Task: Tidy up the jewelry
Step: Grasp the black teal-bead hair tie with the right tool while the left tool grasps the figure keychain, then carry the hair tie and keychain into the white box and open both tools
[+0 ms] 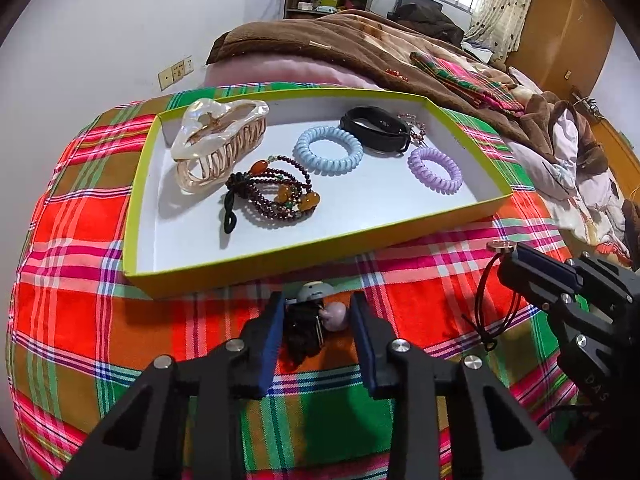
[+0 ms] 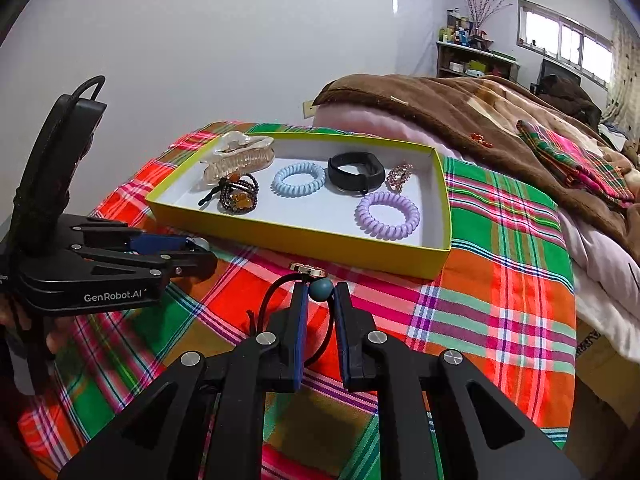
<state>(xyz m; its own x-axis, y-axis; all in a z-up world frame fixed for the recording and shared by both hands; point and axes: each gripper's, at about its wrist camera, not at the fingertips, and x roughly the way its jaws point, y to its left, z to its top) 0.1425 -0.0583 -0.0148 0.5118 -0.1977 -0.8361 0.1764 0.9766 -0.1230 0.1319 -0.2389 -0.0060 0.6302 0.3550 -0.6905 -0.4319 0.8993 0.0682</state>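
Between right gripper [image 2: 320, 296] pads – teal bead [image 2: 321, 289], seemingly pinched, right view only

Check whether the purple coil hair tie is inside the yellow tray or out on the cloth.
Inside. The purple coil hair tie lies flat on the tray's white floor near its right end, within the yellow walls.

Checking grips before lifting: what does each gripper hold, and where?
Right gripper: hair tie, by the cord near its bead. Left gripper: jaws flank a clip; grip unclear.
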